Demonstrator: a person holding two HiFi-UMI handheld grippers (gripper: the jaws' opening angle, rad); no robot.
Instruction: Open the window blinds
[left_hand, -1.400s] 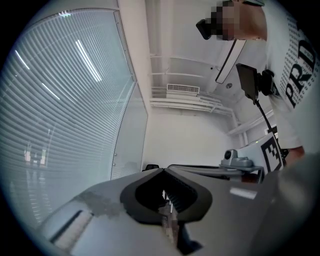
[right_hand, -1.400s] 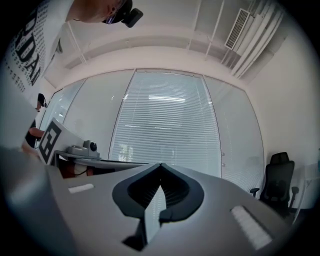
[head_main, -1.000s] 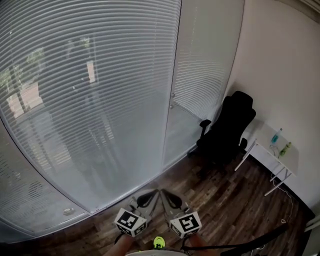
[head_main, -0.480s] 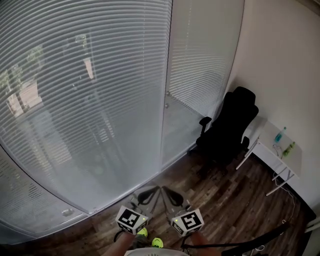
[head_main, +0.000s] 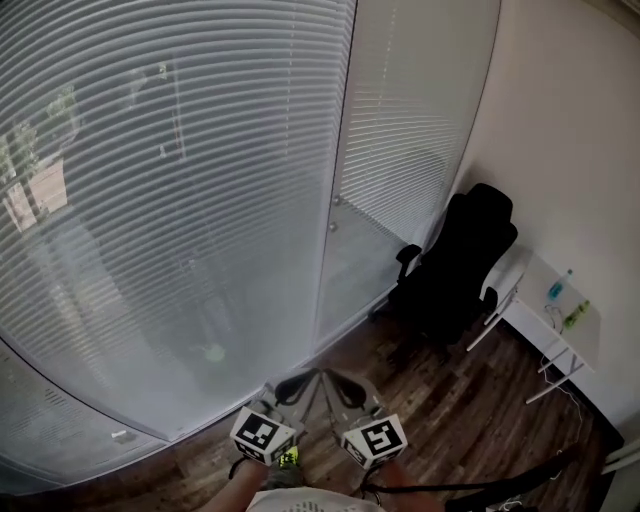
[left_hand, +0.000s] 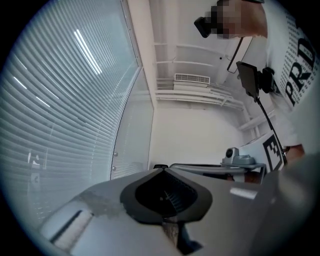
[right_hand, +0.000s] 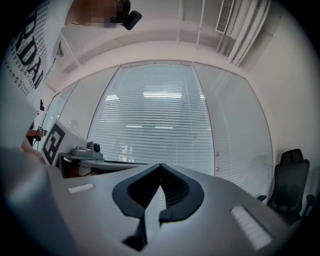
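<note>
Two clenched, empty tools, left gripper (head_main: 297, 385) and right gripper (head_main: 343, 385) side by side, well short of the shut blinds (head_main: 180, 200) ahead: approach stage, I'd judge, and next comes finding their control and parting the jaws.

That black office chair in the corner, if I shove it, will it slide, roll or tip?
The black office chair would likely roll or swivel away on the smooth wood floor, though its base is too dark to confirm wheels. Its tall back suggests a high push might rock it.
</note>
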